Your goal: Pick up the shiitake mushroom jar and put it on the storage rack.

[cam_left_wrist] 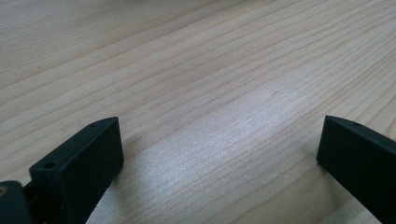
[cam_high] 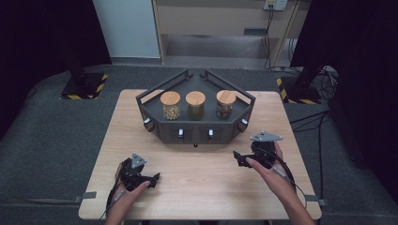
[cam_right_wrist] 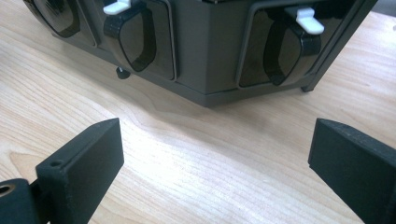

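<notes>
Matt pale wood table [cam_left_wrist: 196,70], glossy dark plastic rack [cam_right_wrist: 210,51], wooden-lidded jars [cam_high: 195,105]

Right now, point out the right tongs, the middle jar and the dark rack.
right tongs [cam_high: 240,158], high view, between the tips.
middle jar [cam_high: 195,98], high view, wooden lid.
dark rack [cam_right_wrist: 212,51], right gripper view, front corner.

Three jars [cam_high: 196,105] stand in a row on the rack [cam_high: 159,123] at the table's [cam_high: 202,187] twelve o'clock. The left gripper [cam_high: 152,180] sits at seven o'clock, the right gripper [cam_high: 238,157] at four.
</notes>
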Motion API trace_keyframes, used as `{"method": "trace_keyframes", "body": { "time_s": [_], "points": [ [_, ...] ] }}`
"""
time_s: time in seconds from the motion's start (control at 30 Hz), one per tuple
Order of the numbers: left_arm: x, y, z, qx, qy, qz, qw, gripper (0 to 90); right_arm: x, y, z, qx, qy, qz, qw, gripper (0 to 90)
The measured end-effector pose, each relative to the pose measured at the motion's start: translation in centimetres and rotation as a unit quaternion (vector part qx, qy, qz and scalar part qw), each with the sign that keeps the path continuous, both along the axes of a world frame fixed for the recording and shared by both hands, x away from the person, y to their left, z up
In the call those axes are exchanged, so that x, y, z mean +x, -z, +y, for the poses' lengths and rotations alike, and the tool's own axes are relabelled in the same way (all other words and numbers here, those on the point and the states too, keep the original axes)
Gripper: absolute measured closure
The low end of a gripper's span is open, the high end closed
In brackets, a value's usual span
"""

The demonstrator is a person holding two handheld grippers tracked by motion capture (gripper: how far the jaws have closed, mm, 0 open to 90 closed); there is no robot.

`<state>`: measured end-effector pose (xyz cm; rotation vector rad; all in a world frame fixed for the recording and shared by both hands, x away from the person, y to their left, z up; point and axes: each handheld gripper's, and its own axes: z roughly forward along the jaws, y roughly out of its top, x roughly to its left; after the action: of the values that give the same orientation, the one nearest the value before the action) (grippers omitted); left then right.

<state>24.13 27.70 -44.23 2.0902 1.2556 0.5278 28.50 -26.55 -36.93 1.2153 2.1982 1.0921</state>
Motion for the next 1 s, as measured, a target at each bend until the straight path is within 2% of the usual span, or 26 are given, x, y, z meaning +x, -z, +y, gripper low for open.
{"method": "trace_keyframes", "body": {
  "time_s": [0.73,1.0],
  "points": [
    [0.0,0.0,0.0,0.000,0.000,0.000,1.0000,0.0,-1.3,2.2,0.8,0.000,-0.013,0.016,0.9998,3.5],
    [0.0,0.0,0.0,0.000,0.000,0.000,1.0000,0.0,-1.4,4.5,1.7,-0.007,-0.020,0.043,0.9989,3.6]
  ]
}}
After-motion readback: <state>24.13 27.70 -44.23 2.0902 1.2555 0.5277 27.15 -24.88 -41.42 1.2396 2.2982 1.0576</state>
